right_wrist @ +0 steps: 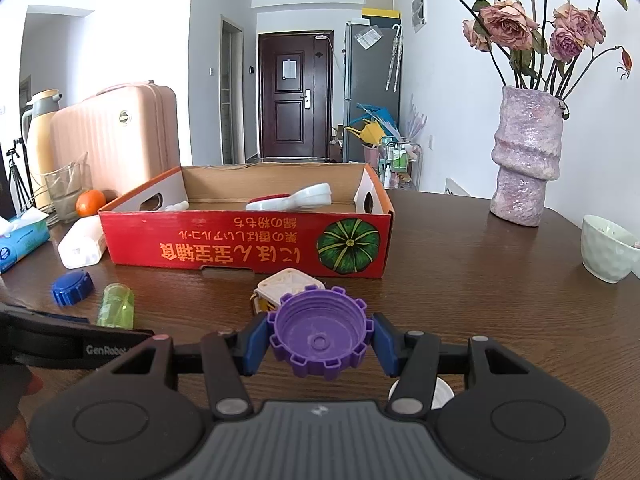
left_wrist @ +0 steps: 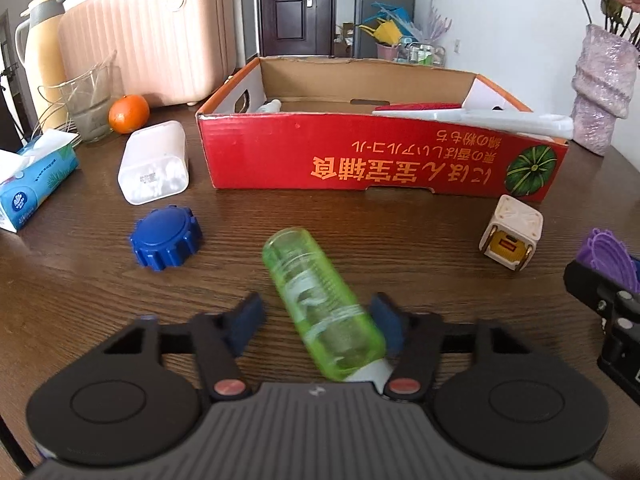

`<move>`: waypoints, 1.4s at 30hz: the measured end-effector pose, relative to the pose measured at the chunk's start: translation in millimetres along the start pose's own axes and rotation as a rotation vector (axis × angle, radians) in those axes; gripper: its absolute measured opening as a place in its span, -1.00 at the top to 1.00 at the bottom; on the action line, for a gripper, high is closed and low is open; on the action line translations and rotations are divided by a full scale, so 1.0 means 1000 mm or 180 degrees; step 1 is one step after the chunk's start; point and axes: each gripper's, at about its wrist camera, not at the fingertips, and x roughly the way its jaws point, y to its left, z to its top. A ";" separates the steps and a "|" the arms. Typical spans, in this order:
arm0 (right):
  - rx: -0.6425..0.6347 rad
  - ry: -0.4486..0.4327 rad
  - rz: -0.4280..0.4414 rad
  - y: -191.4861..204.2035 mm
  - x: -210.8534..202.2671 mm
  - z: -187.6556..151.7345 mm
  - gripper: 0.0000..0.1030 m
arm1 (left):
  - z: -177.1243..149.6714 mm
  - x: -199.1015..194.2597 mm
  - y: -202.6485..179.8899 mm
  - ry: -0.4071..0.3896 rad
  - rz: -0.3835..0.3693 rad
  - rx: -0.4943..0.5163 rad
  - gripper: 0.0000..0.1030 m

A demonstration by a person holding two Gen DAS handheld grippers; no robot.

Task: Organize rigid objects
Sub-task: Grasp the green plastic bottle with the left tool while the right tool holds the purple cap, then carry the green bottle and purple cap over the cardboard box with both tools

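Green bottle (left_wrist: 320, 304) slanting up-left between left gripper (left_wrist: 318, 322) pads, only the right pad touching; right gripper (right_wrist: 320, 344) clamping purple cap (right_wrist: 320, 330).

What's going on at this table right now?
A person is tidying loose things with two hand-held grippers. The right gripper holds a purple cap. The left gripper has a green bottle between its fingers, one pad still apart from it. A red cardboard box stands behind with some items inside.
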 end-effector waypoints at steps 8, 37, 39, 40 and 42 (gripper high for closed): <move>-0.0022 -0.0010 0.0021 0.003 -0.002 -0.002 -0.04 | 0.001 -0.004 0.009 0.0011 -0.0196 0.0034 0.38; 0.0054 -0.0218 -0.0020 0.010 -0.022 -0.004 -0.04 | -0.001 -0.084 0.023 -0.0819 -0.0431 0.0076 0.38; 0.0073 -0.0240 -0.0016 0.011 -0.025 -0.004 -0.04 | -0.002 -0.086 0.024 -0.0843 -0.0437 0.0082 0.38; 0.0083 -0.0250 -0.0013 0.012 -0.026 -0.003 -0.04 | -0.002 -0.087 0.024 -0.0855 -0.0442 0.0082 0.38; 0.0104 -0.0267 -0.0009 0.014 -0.028 -0.003 -0.04 | -0.002 -0.089 0.024 -0.0880 -0.0445 0.0085 0.38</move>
